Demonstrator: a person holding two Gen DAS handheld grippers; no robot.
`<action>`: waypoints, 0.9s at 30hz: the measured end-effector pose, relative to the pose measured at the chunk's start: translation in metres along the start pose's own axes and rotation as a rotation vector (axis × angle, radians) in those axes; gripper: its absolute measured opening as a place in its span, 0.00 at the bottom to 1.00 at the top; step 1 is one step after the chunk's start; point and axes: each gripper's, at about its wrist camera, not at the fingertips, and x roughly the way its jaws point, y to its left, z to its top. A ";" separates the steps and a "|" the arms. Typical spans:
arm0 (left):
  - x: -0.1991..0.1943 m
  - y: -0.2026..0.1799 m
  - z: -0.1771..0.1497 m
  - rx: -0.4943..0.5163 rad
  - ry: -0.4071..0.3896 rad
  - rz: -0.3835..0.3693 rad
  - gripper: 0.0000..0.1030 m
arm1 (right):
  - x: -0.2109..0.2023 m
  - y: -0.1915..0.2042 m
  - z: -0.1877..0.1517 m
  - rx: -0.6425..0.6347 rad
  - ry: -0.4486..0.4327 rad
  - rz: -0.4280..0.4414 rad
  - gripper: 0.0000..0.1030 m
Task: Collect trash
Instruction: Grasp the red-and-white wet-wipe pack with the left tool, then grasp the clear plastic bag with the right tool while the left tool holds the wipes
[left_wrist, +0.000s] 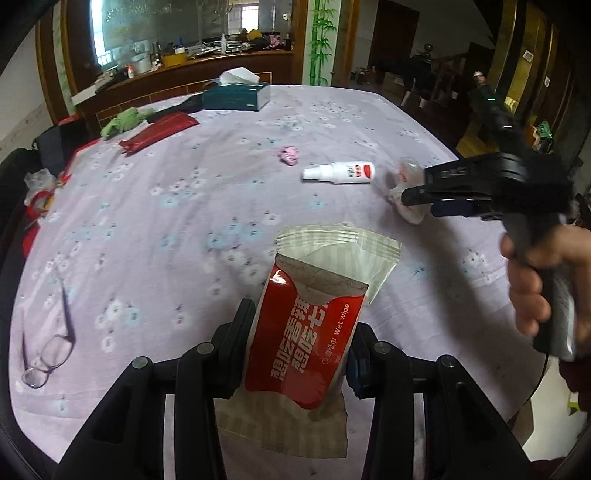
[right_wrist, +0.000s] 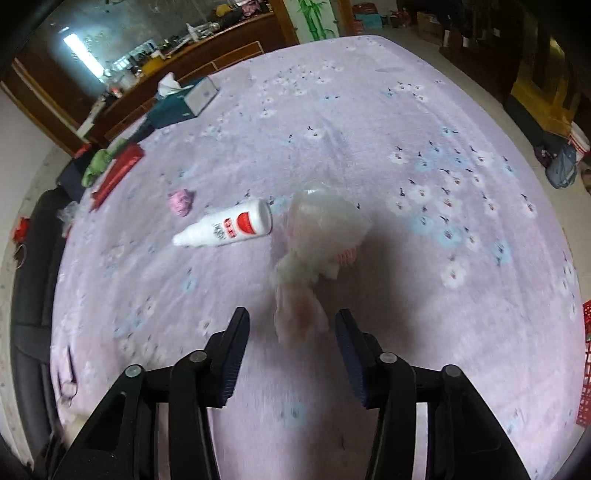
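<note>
1. the red wet wipe packet (left_wrist: 308, 332) is clamped between the left gripper (left_wrist: 299, 343) fingers, above the lilac floral tablecloth (left_wrist: 184, 206).
2. a crumpled plastic bag (right_wrist: 314, 251), blurred, lies just ahead of the right gripper (right_wrist: 291, 332), whose jaws are spread wide, seemingly not touching it.
3. a white spray bottle (right_wrist: 227, 227) lies beside the bag.

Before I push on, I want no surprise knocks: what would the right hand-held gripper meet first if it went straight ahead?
Most likely the crumpled clear plastic bag, lying directly ahead between the open fingers of the right hand-held gripper. The white spray bottle sits left of that line. Depth is uncertain through the fisheye.
</note>
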 end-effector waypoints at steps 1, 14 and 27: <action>-0.002 0.002 -0.002 -0.003 0.001 0.001 0.40 | 0.006 0.001 0.003 -0.005 0.003 -0.008 0.36; 0.002 -0.016 0.005 0.013 -0.025 0.013 0.40 | -0.063 0.005 -0.056 -0.089 -0.113 -0.005 0.26; 0.000 -0.077 0.022 0.097 -0.072 0.008 0.40 | -0.131 -0.041 -0.112 -0.066 -0.202 -0.053 0.26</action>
